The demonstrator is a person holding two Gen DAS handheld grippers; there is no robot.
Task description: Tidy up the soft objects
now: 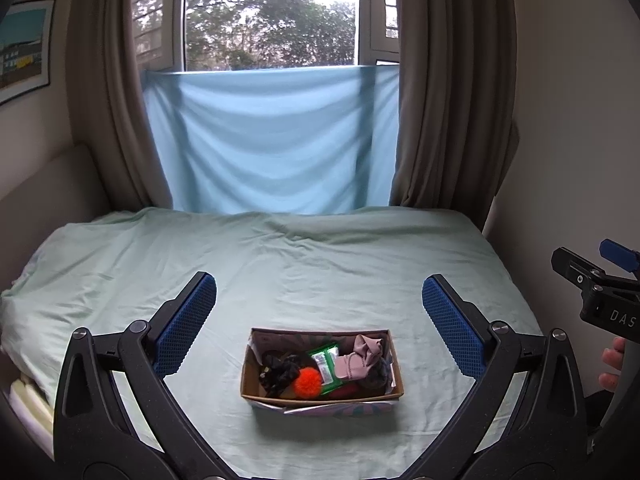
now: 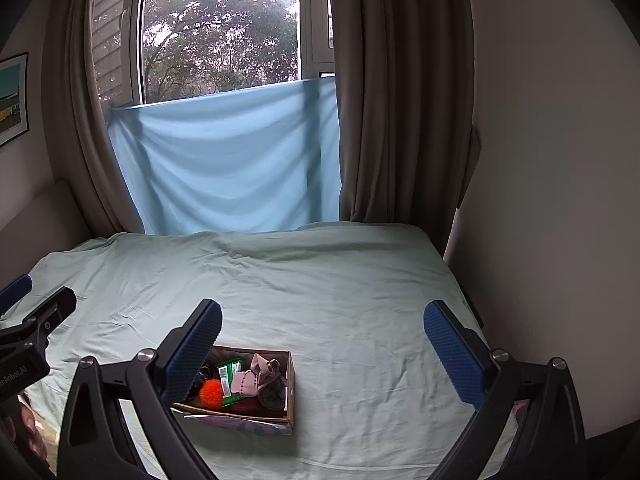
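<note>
The main risk I see is that the box [image 1: 320, 396] is light cardboard sitting on a soft, wrinkled bed [image 1: 320, 264], so a gripper pressing down or catching a wall could tip it, slide it or dent the sheet under it and spill the contents. The things inside are packed close and overlap: a black tangle [image 1: 280, 372] at the left, an orange pom-pom [image 1: 308, 385] touching it, a green packet [image 1: 326, 364] in the middle, and a pink cloth [image 1: 362, 358] at the right over something dark and something red. Pulling one soft piece could drag a neighbour out with it, and the cloth may slip from a shallow pinch. The left gripper [image 1: 319, 300] hangs above the bed with its jaws wide apart and nothing between them; the box lies just near of and below the gap, roughly centred. The right gripper [image 2: 322, 322] is likewise spread wide and empty; from it the box [image 2: 290, 396] sits low and to the left, partly hidden behind its left finger [image 2: 192, 356], so it would have to shift left to line up. Both stand clear of the box, not touching it.
</note>
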